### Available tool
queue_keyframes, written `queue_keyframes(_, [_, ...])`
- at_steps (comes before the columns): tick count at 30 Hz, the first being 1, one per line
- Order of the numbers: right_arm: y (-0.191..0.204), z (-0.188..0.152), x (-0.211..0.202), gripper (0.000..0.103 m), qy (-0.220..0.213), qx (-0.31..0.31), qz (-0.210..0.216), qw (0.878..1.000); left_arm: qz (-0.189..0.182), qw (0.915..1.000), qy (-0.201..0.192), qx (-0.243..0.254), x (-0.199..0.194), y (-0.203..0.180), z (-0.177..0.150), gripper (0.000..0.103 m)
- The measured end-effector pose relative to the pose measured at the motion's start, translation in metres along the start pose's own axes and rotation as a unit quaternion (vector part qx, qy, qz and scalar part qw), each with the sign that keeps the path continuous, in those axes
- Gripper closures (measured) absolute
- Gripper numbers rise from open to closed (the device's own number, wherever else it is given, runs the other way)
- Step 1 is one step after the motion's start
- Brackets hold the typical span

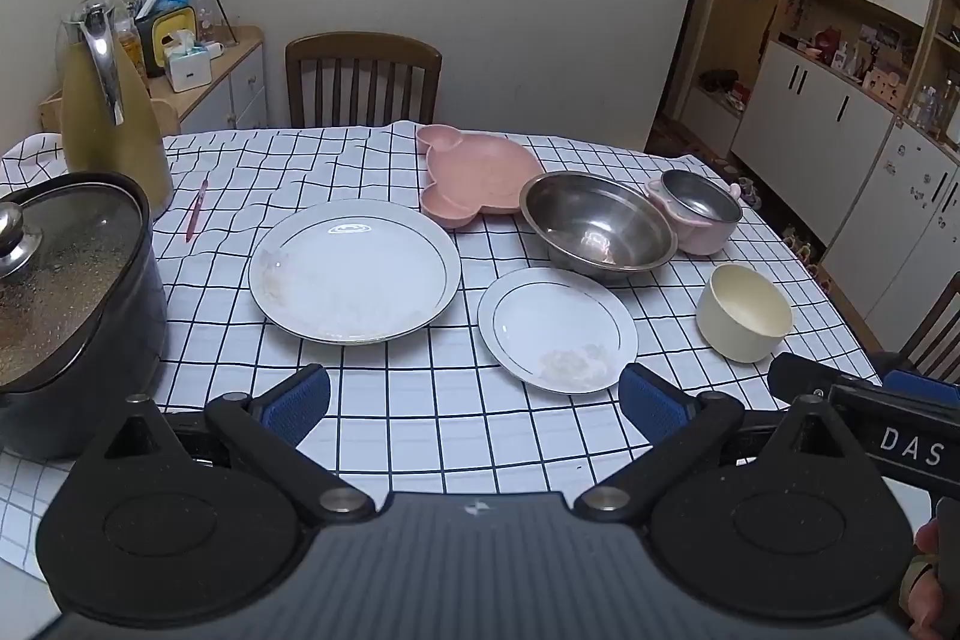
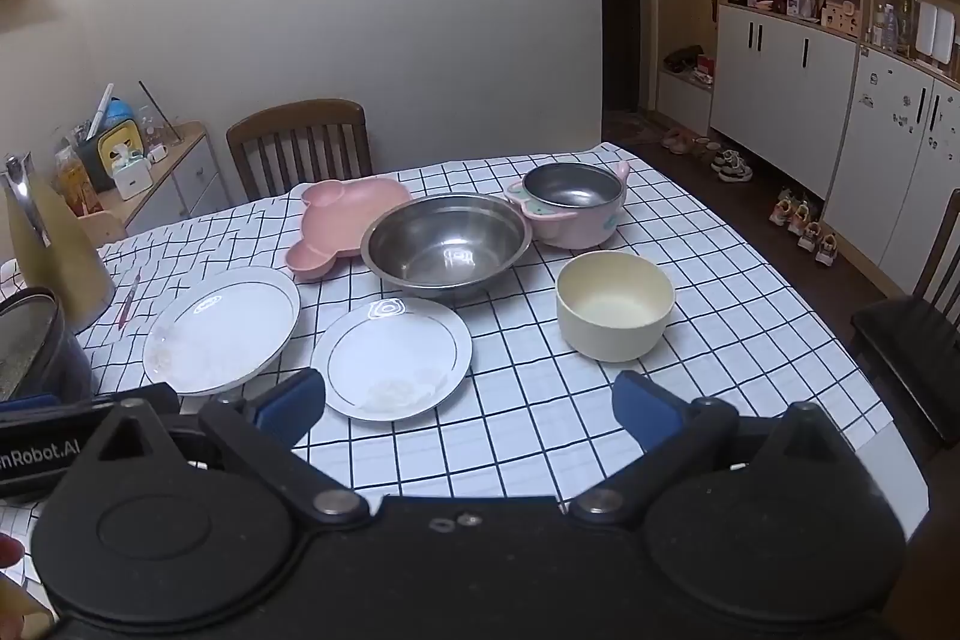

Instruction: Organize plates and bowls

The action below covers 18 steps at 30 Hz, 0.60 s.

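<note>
**Tableware on checked surface, both tongs empty**

Surface (image 1: 420,418): white cloth with dark grid, filling the middle of both views.

Black lidded pot (image 1: 72,304): left edge of the left wrist view, with a tall yellow-green jug (image 1: 114,124) behind it.

Large white plate (image 1: 355,270): centre of the left wrist view, gold rim line, faint residue inside.

Steel bowl (image 1: 597,225): right of centre, just beside the pink divided plate (image 1: 474,172) at upper centre.

Small white plate (image 1: 557,329): lower centre, food scraps at its near edge, close to the large plate but apart from it.

Pink handled bowl (image 1: 702,208): steel-lined, touching or just beside the steel bowl's right side.

Cream bowl (image 1: 744,311): right of frame, standing alone.

Red pen (image 1: 195,209): upper left, beside the jug.

Left tongs (image 1: 474,394): bottom of frame, blue pads spread wide, holding nothing.

Right tongs (image 2: 468,400): bottom of the right wrist view, likewise spread, nothing between them.
</note>
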State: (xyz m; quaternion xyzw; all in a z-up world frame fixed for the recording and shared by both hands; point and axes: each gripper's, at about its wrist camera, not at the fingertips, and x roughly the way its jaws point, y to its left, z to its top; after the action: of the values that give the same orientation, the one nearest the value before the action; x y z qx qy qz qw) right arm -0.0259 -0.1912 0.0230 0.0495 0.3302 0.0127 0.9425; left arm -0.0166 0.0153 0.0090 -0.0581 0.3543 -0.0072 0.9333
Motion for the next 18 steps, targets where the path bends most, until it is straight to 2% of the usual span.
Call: queue_keyframes(18, [0.011,0.000,0.004,0.001,0.002,-0.011,0.006,1.000,0.010,0.9999,-0.002,-0.002,0.001,0.011,0.000,0.000])
